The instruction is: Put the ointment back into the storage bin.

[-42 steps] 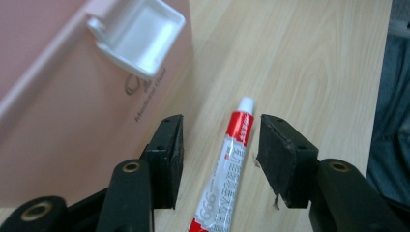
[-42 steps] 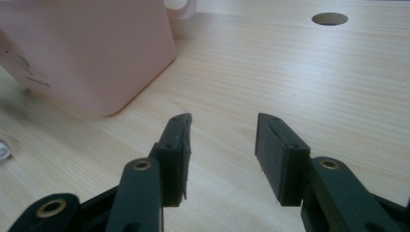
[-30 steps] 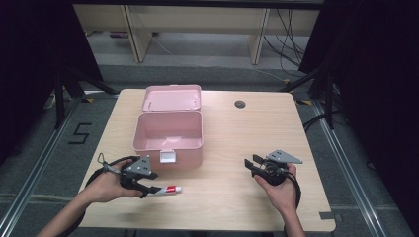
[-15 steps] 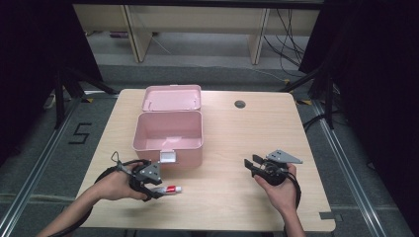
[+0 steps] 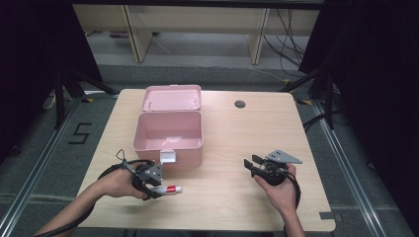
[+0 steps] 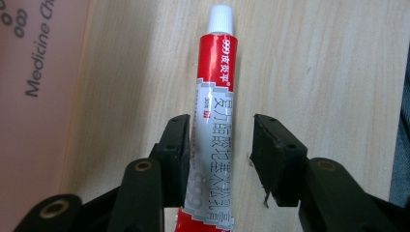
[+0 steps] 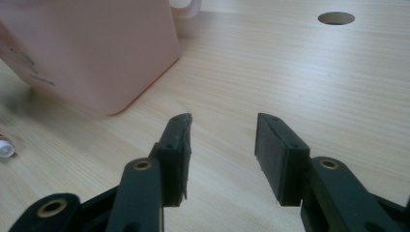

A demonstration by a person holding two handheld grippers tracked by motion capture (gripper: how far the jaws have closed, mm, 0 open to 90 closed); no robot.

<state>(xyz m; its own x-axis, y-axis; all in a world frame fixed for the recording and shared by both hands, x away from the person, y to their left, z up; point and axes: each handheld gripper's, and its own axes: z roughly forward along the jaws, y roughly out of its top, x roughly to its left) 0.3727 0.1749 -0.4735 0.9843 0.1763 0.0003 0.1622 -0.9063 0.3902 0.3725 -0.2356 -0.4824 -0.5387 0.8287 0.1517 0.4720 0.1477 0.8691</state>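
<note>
Scene: a red-and-white ointment tube (image 5: 168,189) is seen lying on the table (image 5: 232,197), at about 6 o'clock from the open pink medicine box (image 5: 168,136), well apart from it.
Left tool: the left tool (image 6: 220,150) is set astride the tube; its jaws have just been closing. One pad is touching or nearly touching the tube's side, while a gap is left at the other, so the tube is not yet clamped.
Right tool: the right tool (image 7: 221,150) is held at about 4 o'clock from the box, its jaws parted wide around nothing.
Risk: the tube sits off-centre between the pads, so it may be pushed sideways or rolled as the jaws close.
Second risk: a soft tube could be squeezed or slip out if gripped too near its crimped end.
</note>
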